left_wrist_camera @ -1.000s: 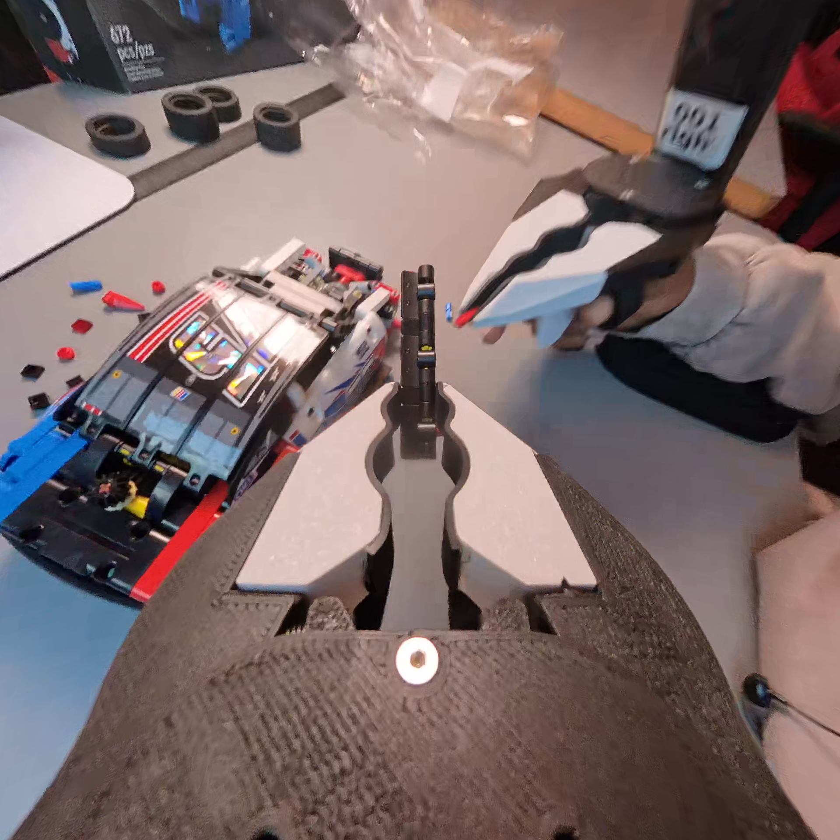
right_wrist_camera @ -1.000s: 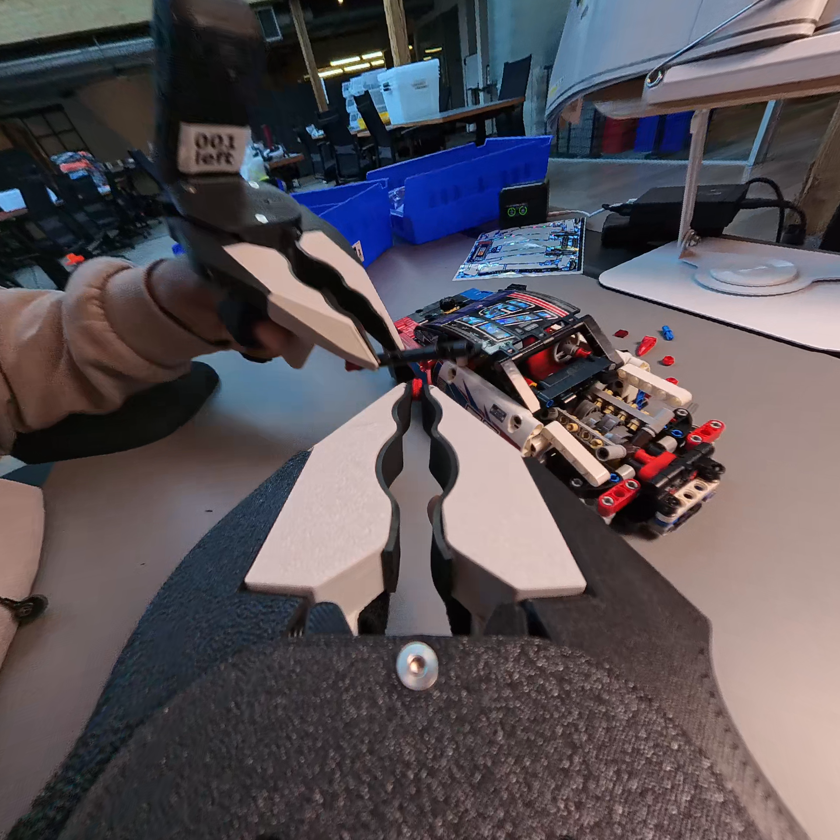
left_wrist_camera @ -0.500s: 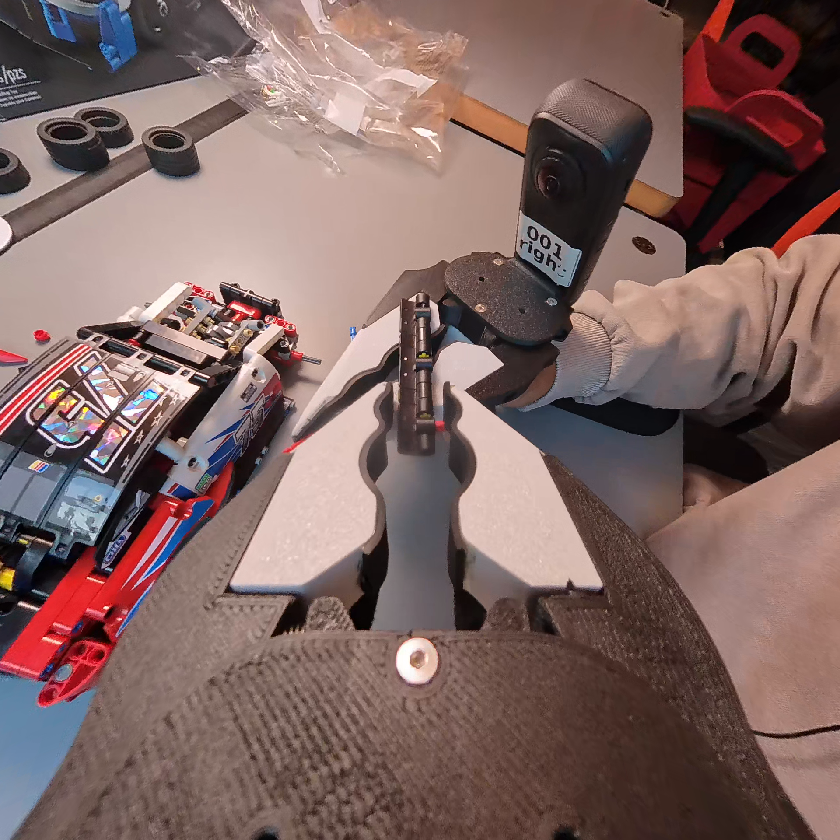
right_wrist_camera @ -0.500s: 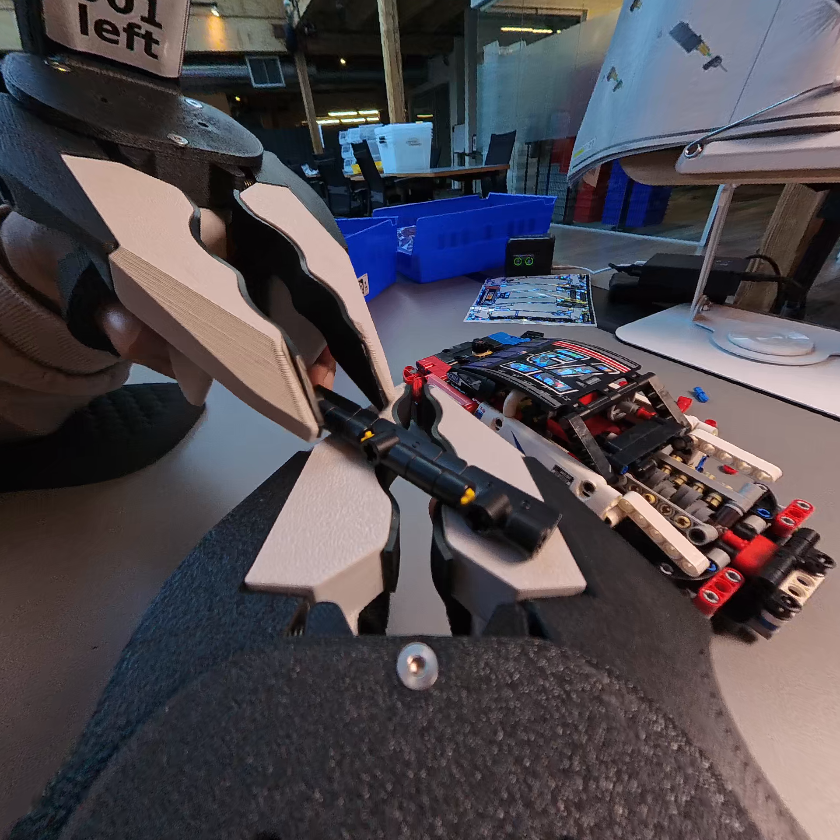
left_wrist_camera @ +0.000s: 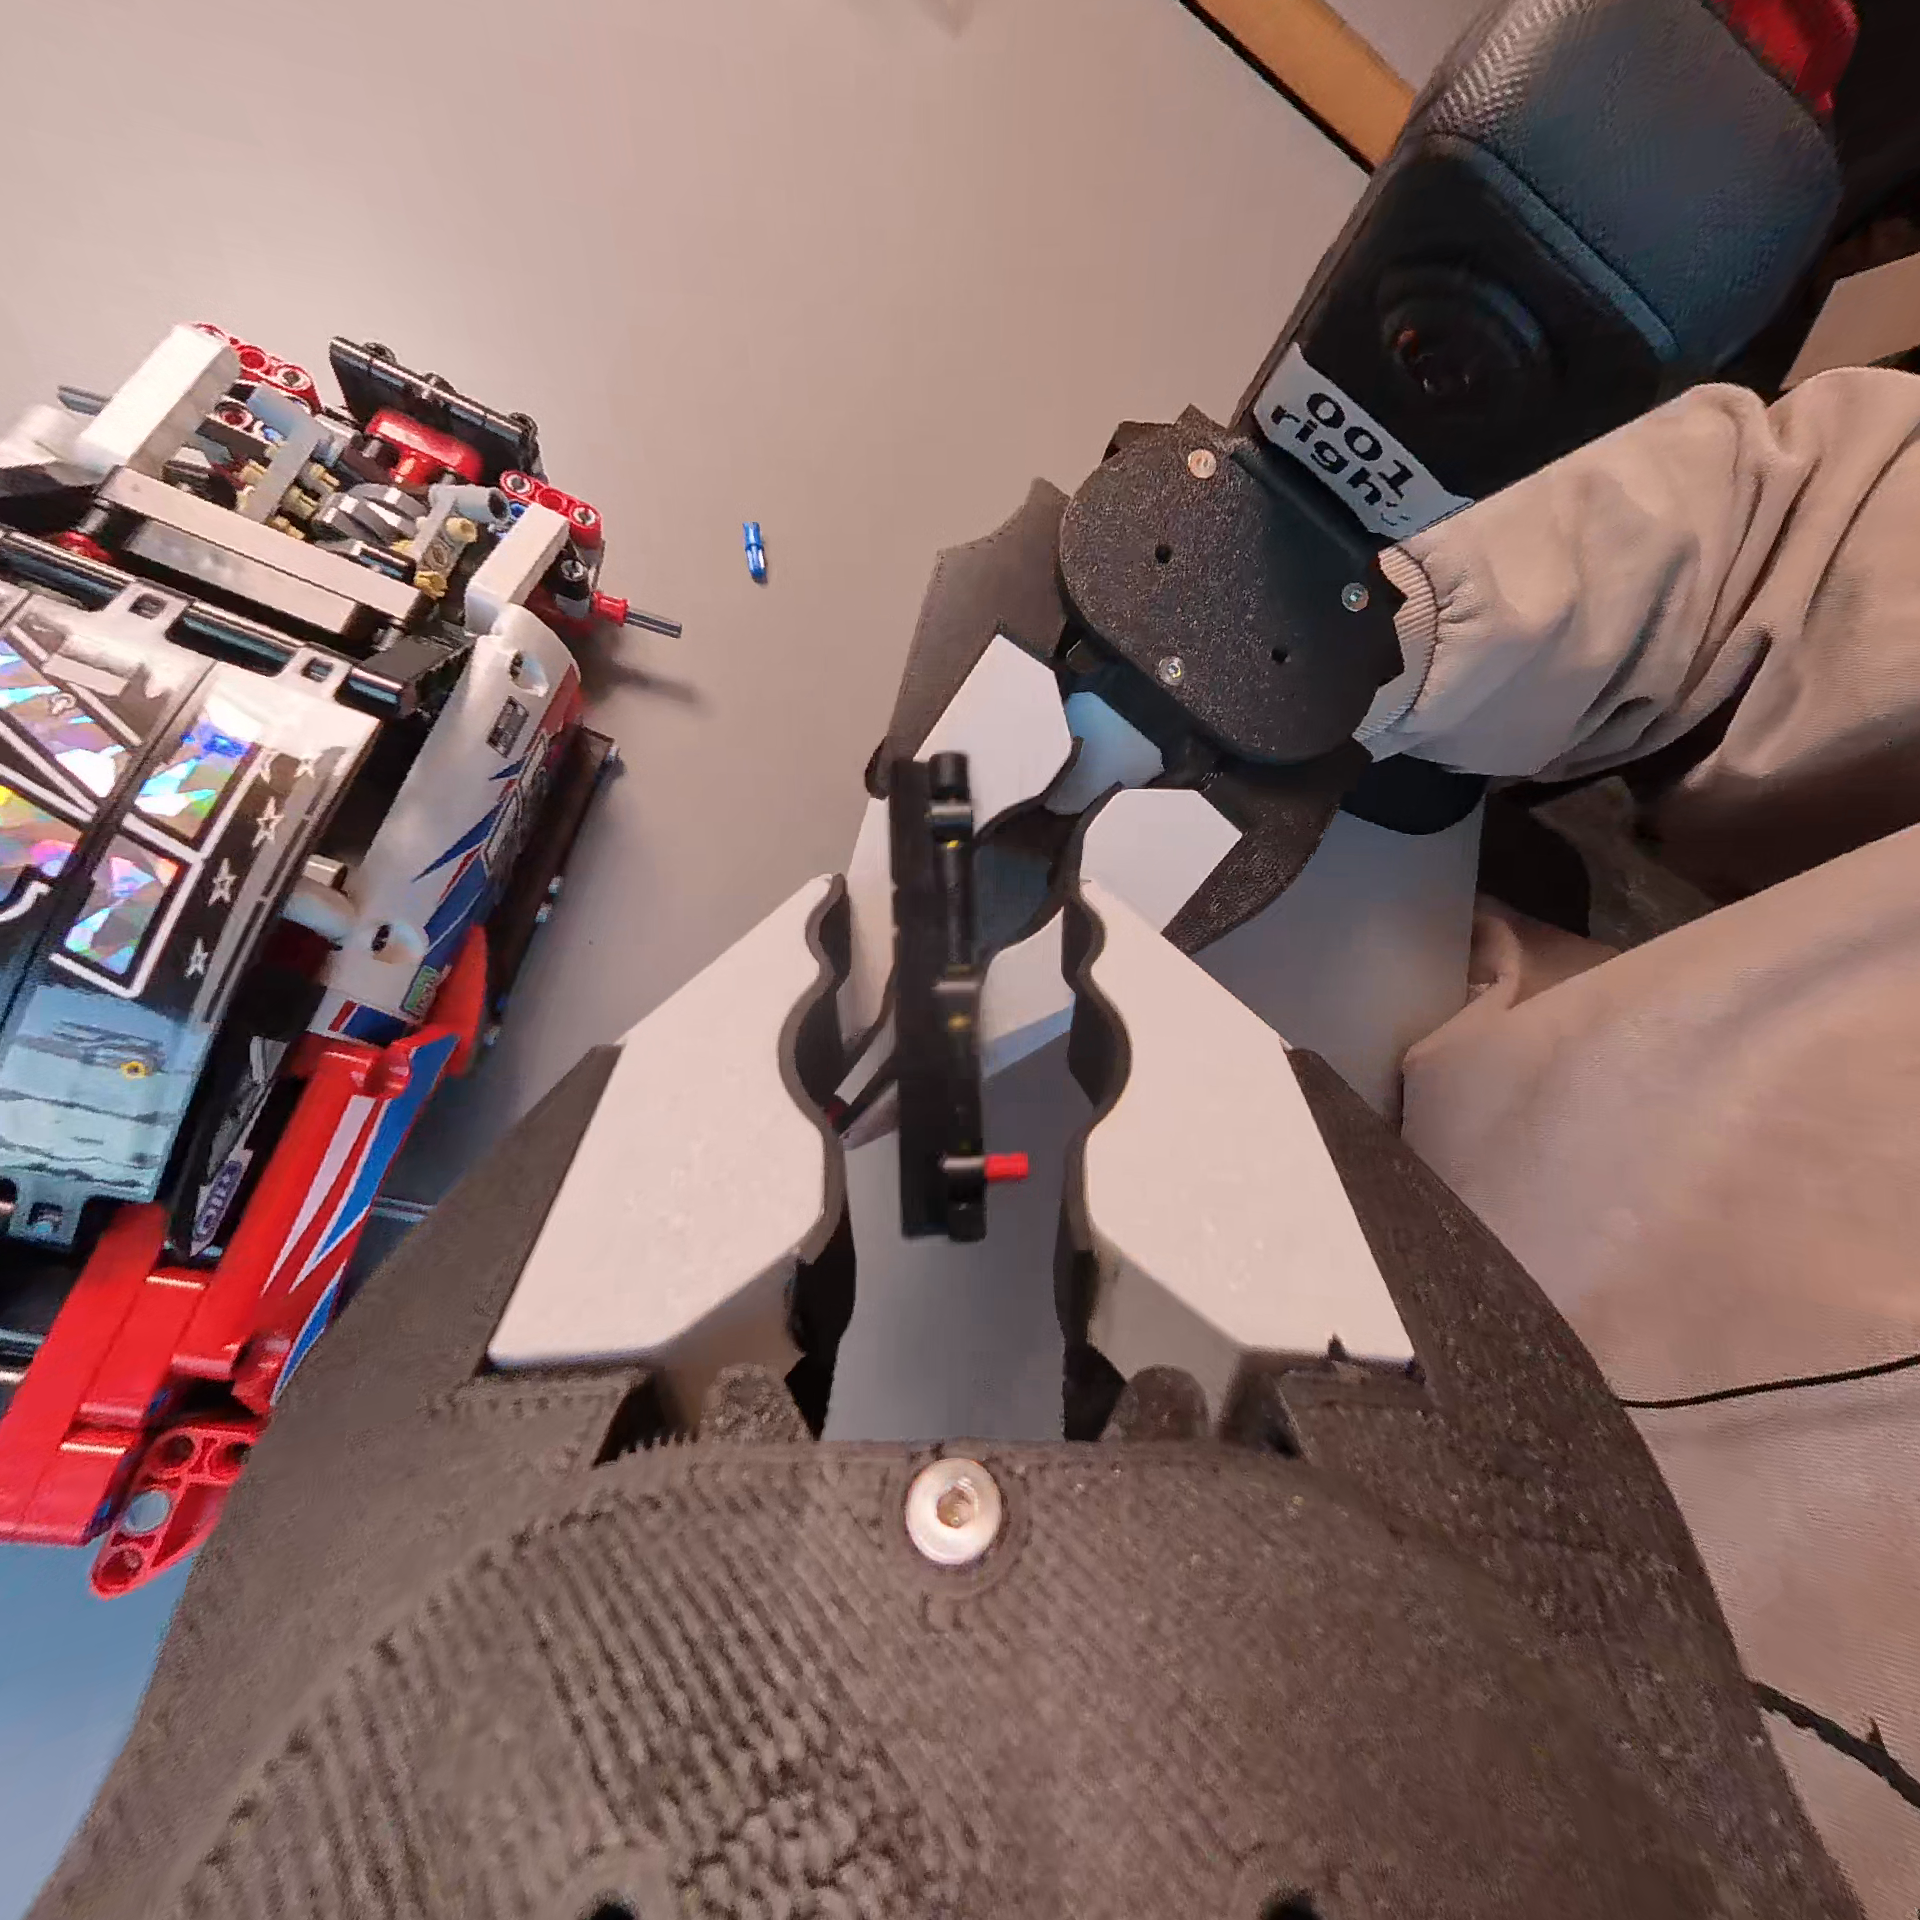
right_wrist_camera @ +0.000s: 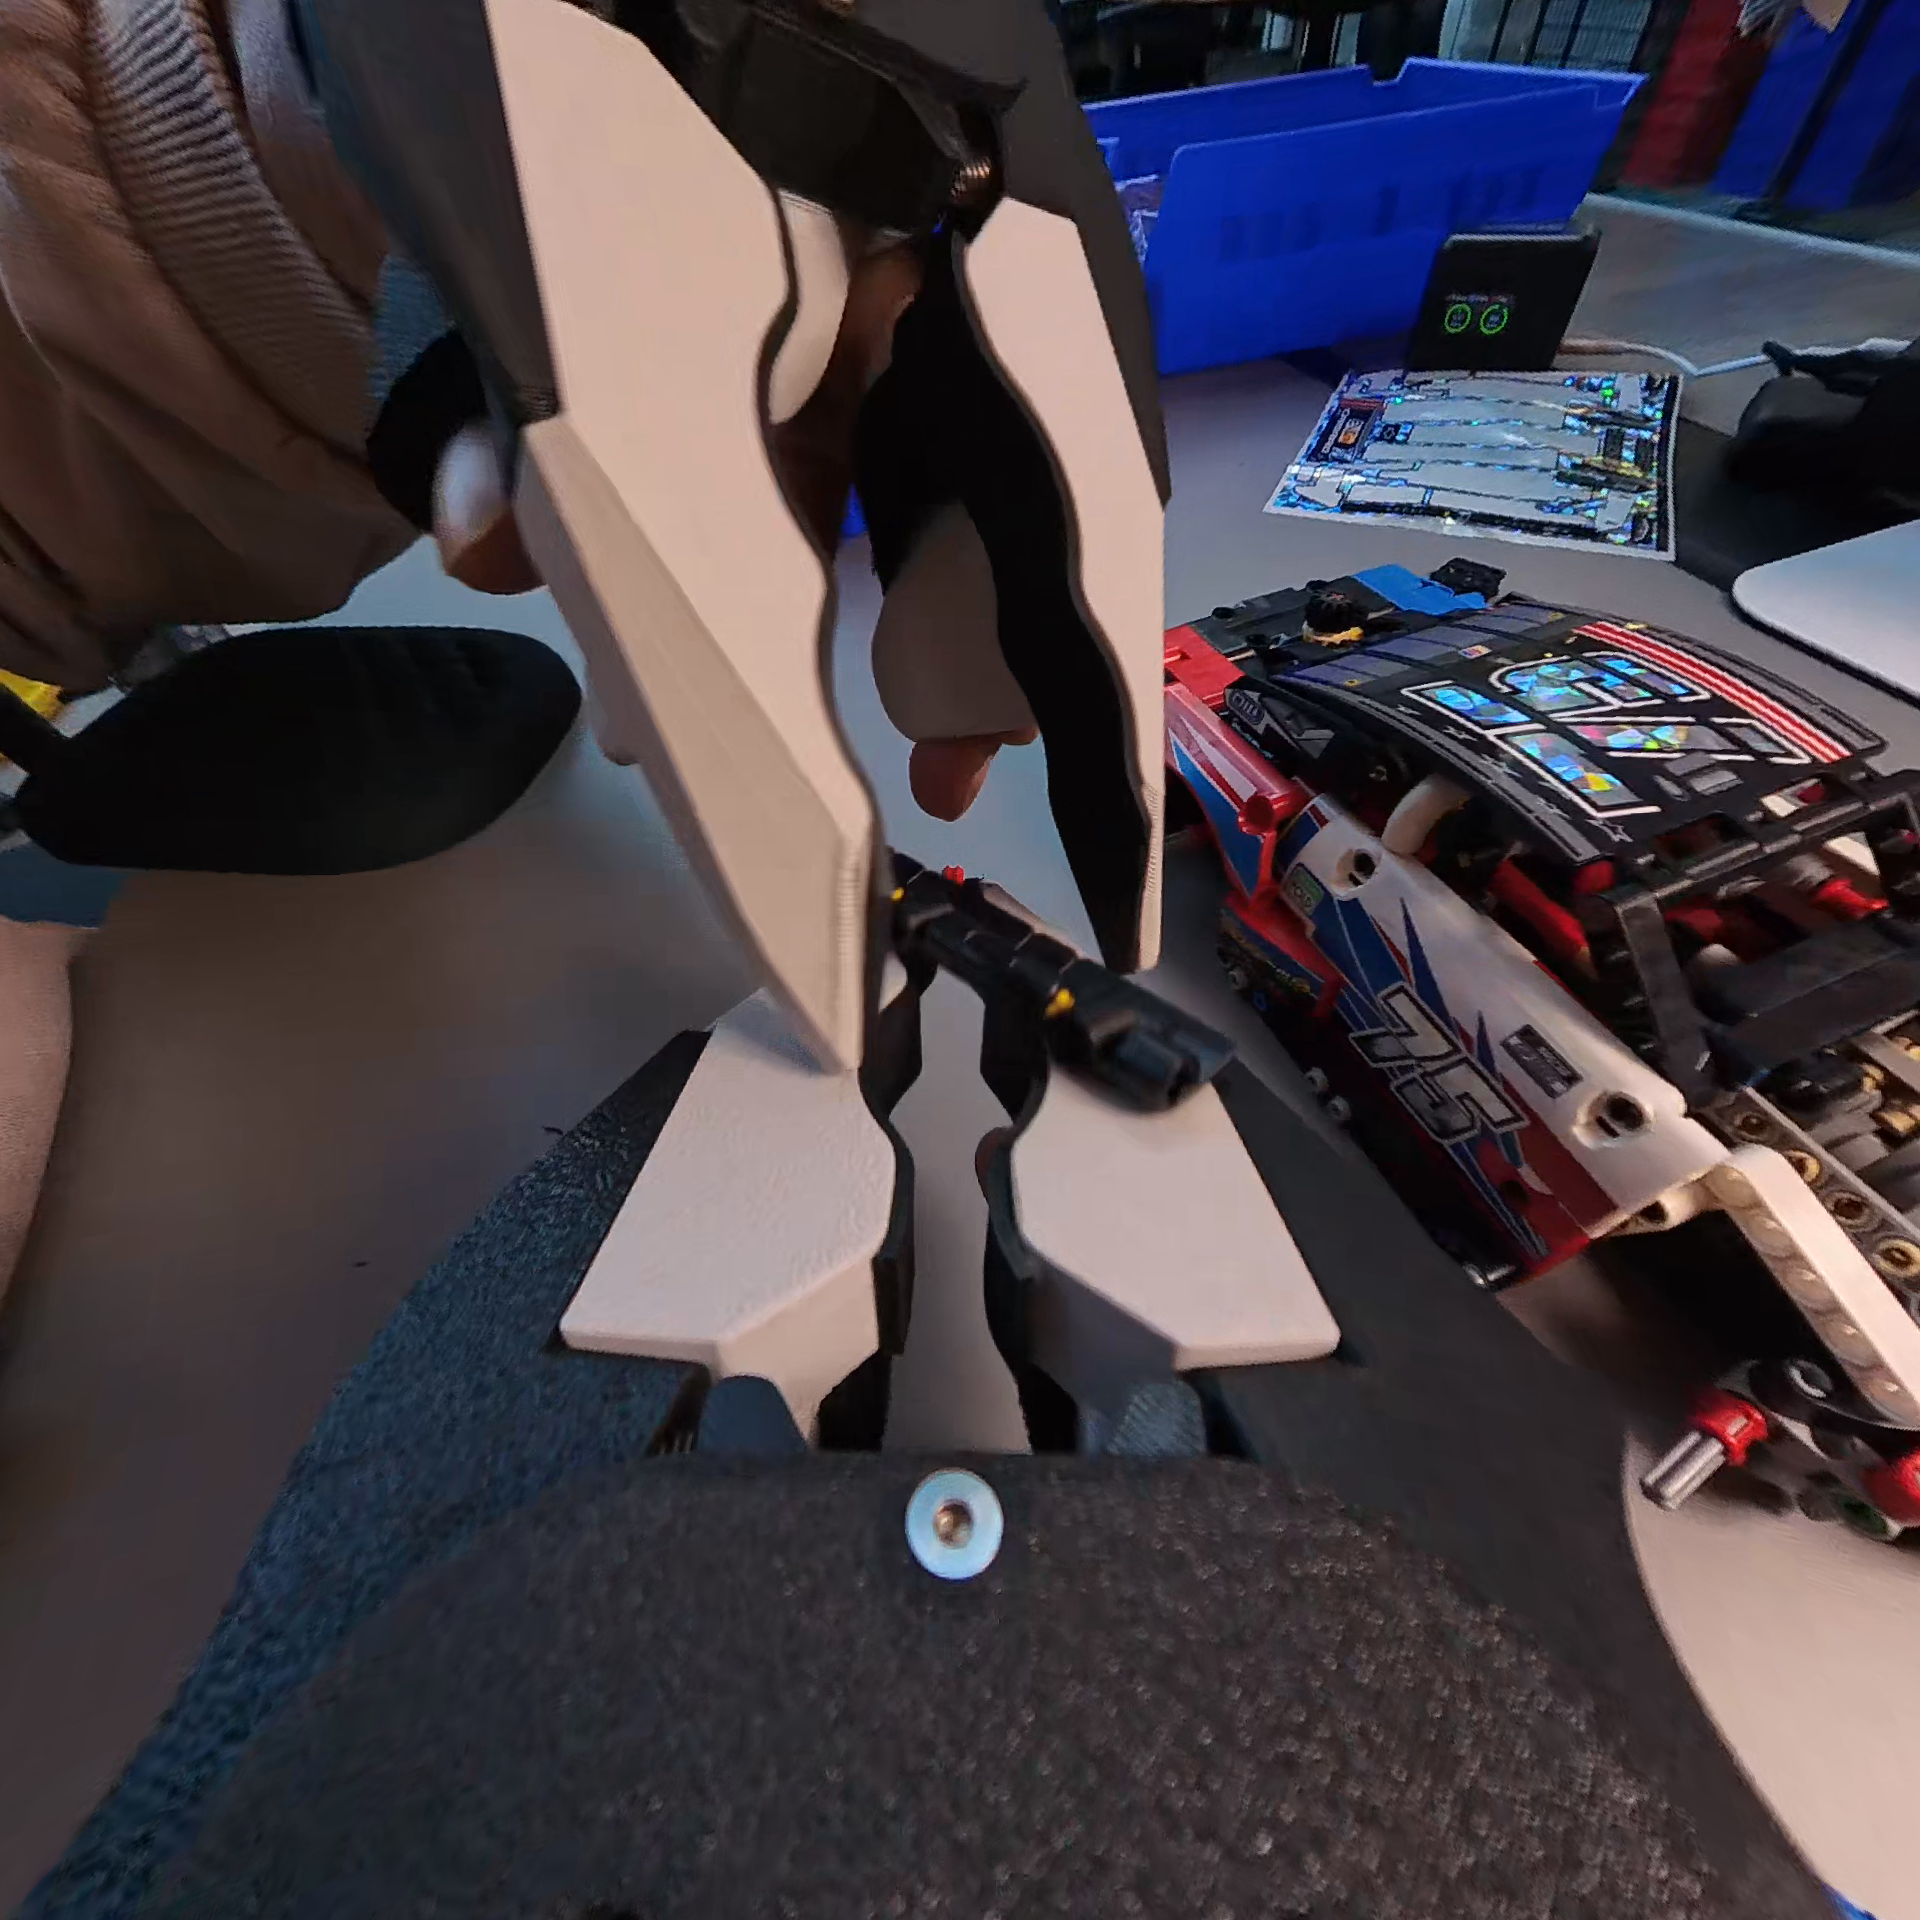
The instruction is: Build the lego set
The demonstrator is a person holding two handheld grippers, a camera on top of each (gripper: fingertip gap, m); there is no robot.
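Note:
A black lego beam (left_wrist_camera: pixel 940 987) with a red pin (left_wrist_camera: pixel 1003 1166) in its side stands between my left gripper's (left_wrist_camera: pixel 954 894) fingers. The jaws stand wider than the beam, with gaps on both sides. My right gripper (right_wrist_camera: pixel 940 966) meets it head-on with fingers nearly together, and a small red pin (right_wrist_camera: pixel 951 873) shows at their tips. The beam (right_wrist_camera: pixel 1049 987) lies across those tips, so what bears it is hidden. The partly built race car (left_wrist_camera: pixel 260 831) lies on the grey table (left_wrist_camera: pixel 727 260) to the left, and it also shows in the right wrist view (right_wrist_camera: pixel 1558 883).
A loose blue pin (left_wrist_camera: pixel 756 549) lies on the table beyond the car. A sticker sheet (right_wrist_camera: pixel 1475 457), a black device (right_wrist_camera: pixel 1496 301) and blue bins (right_wrist_camera: pixel 1351 187) stand farther back. The person's sleeves (left_wrist_camera: pixel 1662 623) and a black pad (right_wrist_camera: pixel 291 748) crowd the near side. The tips of one gripper are about 6 centimeters away from the tips of the other.
My left gripper's jaws have opened off the beam. Both grippers have come closer, tip to tip, nearer the table. The right gripper stays shut on its red pin.

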